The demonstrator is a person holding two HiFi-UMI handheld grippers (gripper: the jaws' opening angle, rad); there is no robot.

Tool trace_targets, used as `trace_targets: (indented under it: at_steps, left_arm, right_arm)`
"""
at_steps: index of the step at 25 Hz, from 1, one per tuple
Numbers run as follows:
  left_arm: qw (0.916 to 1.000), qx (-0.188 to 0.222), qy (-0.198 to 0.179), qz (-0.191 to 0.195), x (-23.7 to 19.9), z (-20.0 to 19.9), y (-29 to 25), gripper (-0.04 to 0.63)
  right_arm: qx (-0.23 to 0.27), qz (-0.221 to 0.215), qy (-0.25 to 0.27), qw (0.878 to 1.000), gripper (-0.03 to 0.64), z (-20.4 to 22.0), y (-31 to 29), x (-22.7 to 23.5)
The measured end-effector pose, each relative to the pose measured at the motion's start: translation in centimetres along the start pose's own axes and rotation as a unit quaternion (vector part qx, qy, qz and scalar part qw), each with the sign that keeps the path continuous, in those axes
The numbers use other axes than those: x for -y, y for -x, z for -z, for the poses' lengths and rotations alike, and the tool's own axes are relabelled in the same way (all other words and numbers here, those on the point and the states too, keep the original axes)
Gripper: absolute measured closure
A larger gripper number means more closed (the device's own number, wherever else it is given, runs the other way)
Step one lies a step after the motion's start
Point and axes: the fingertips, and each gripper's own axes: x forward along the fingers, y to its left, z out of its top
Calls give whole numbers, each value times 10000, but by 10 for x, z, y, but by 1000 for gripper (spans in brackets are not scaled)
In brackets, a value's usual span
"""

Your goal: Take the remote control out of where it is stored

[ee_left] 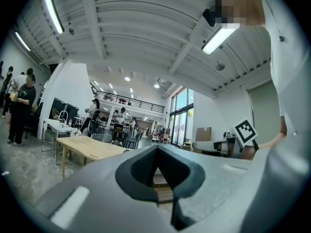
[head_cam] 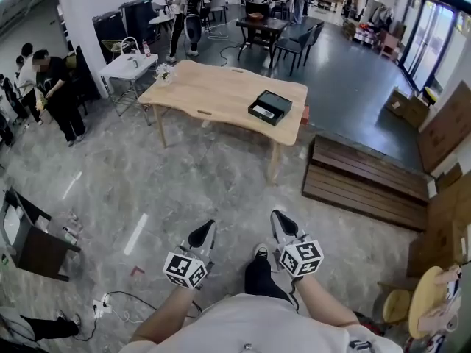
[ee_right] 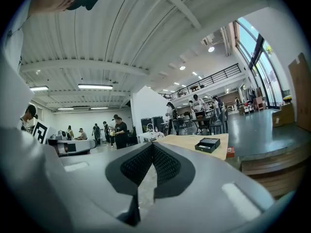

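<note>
While the left gripper and the right gripper hang clenched on nothing, well apart from the wooden table, nothing is done yet, and the remote probably lies in the black box there, too small to confirm.

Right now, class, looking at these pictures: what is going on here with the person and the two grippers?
A person stands on the floor some way back from a wooden table, with a gripper in each hand. The left gripper and the right gripper are both shut and empty, held low in front of the body and pointing towards the table. A black box lies on the table, untouched. No remote control can be made out, so the job has not yet begun.
</note>
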Motion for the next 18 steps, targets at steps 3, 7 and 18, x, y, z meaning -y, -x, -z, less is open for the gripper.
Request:
trace_targets:
  at_steps: [3, 7, 18]
  left_arm:
    - [10000, -10, -54, -2, -10, -1, -31, 595]
    - [10000, -22, -28, -68, -28, 2, -82, 595]
    - [9995, -44, -186, -251, -56, -23, -225, 595]
  right_arm:
    - [19, 33, -40, 10000, 589, -7, -21, 26]
    - [66, 38, -70, 9999, 589, -16, -55, 66]
    - [99, 13, -225, 9997, 589, -58, -135, 180]
